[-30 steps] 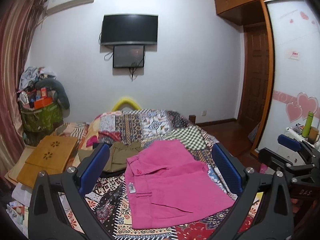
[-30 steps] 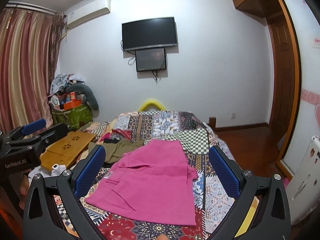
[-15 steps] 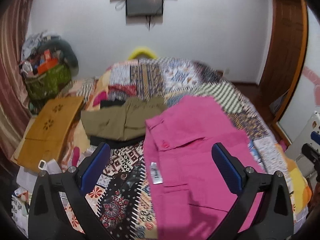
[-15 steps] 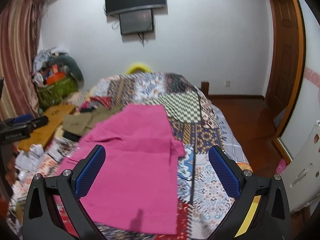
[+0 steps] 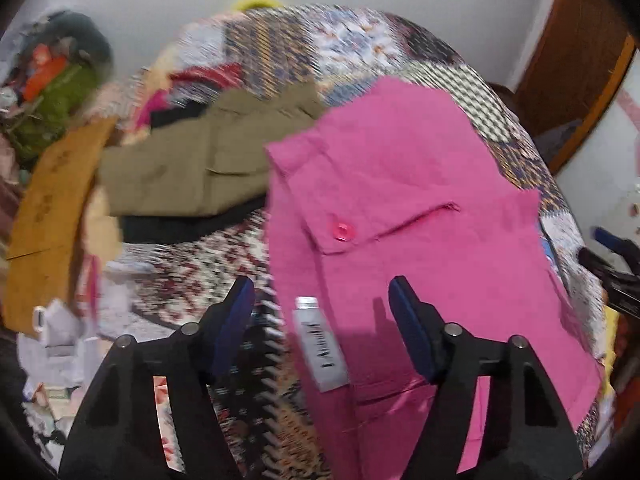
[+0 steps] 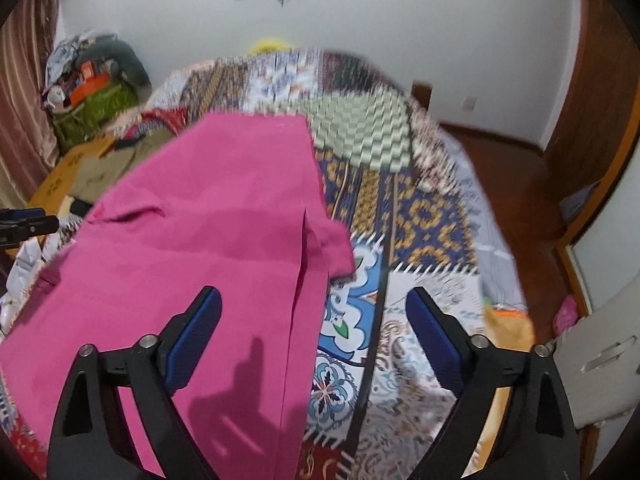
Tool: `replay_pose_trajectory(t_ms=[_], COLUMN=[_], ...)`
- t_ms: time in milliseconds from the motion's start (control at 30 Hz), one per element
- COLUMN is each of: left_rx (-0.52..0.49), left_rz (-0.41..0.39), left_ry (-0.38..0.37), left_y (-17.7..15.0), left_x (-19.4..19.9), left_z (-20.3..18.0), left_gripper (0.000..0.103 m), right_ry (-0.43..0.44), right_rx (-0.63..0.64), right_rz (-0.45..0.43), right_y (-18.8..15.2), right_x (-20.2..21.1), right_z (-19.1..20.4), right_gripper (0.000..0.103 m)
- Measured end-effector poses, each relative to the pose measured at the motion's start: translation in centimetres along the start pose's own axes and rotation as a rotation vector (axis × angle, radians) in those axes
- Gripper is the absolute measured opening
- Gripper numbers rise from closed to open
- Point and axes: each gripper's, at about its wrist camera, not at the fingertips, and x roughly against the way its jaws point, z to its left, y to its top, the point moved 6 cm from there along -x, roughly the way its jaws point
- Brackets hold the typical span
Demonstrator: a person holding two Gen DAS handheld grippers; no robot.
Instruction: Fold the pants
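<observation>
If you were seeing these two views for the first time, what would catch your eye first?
The bright pink pants dominate, spread flat on the patchwork quilt, with a pink button and white label near the waistband. The left gripper and right gripper hover open over opposite edges. An olive garment lies folded beside the pants.

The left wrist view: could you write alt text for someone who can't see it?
Pink pants lie flat on a patchwork bedspread, their white label between the open left gripper's blue-padded fingers. Olive pants lie beyond, blurred.
</observation>
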Motion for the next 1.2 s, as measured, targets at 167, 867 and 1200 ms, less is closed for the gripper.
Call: replay_pose_trajectory(t_ms=[167, 867, 1200], left_rx=[-0.003, -0.027, -0.098], left_rz=[0.072, 0.132, 0.095], left_ry=[-0.065, -0.106, 0.001], left_y=[0.2, 0.0, -0.5], left_x=[-2.6, -4.4, -4.9], left_z=[-0.2, 0.6, 1.2], left_gripper=[0.069, 0.006, 0.007], right_ry=[0.082, 0.195, 0.133], right_rx=[-0.035, -0.120, -0.069], right_rz=[0.106, 0.213, 0.234], right_y=[0.2, 0.5, -1.8], right_x=[-3.8, -9.1, -7.0], right_z=[-0.2, 0.5, 0.6], right_gripper=[0.075, 0.006, 0.003])
